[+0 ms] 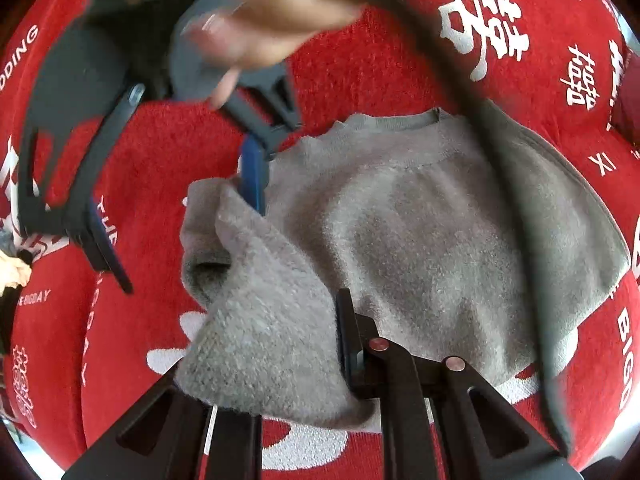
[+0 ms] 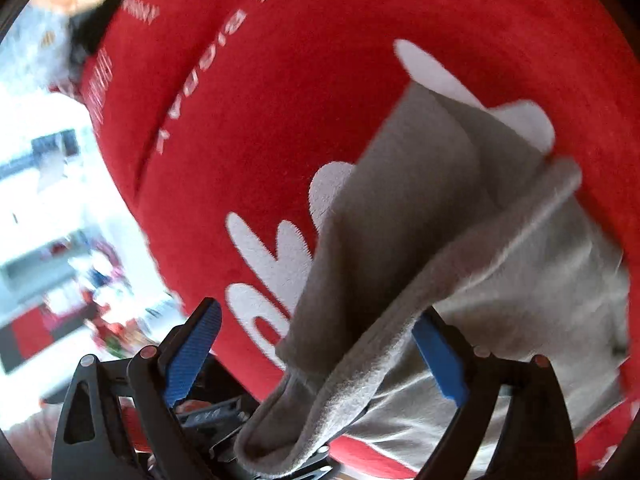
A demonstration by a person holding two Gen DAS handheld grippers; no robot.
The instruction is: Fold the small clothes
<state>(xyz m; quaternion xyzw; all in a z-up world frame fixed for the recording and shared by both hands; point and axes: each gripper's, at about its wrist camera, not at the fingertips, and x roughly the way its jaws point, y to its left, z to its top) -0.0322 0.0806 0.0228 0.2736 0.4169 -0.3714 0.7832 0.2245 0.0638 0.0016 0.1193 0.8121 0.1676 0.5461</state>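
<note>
A small grey fleece sweatshirt (image 1: 420, 232) lies on a red blanket (image 1: 360, 68) printed with white characters and lettering, its ribbed collar (image 1: 392, 122) toward the far side in the left wrist view. The fold has begun but is not finished: the garment's left side, a sleeve (image 1: 256, 300), is lifted and brought partway over the body, while the right edge shows a turned-over inner face lying in a loose curve rather than a flat crease. The left gripper (image 1: 344, 360) is clamped nearly shut on the near end of that raised sleeve, the cloth bunched against its pad. The right gripper (image 2: 320, 364) stands wide open; in its own view a ridge of the grey cloth (image 2: 400, 288) runs between the blue pads (image 2: 192, 356), but they do not press on it, so it holds nothing. In the left wrist view that same gripper sits at the sweatshirt's far-left shoulder, with a blurred hand (image 1: 280, 12) above it. By my judgement, the first side fold is under way; still to come are laying the sleeve flat, squaring the right side, and doubling the hem up toward the collar.
</note>
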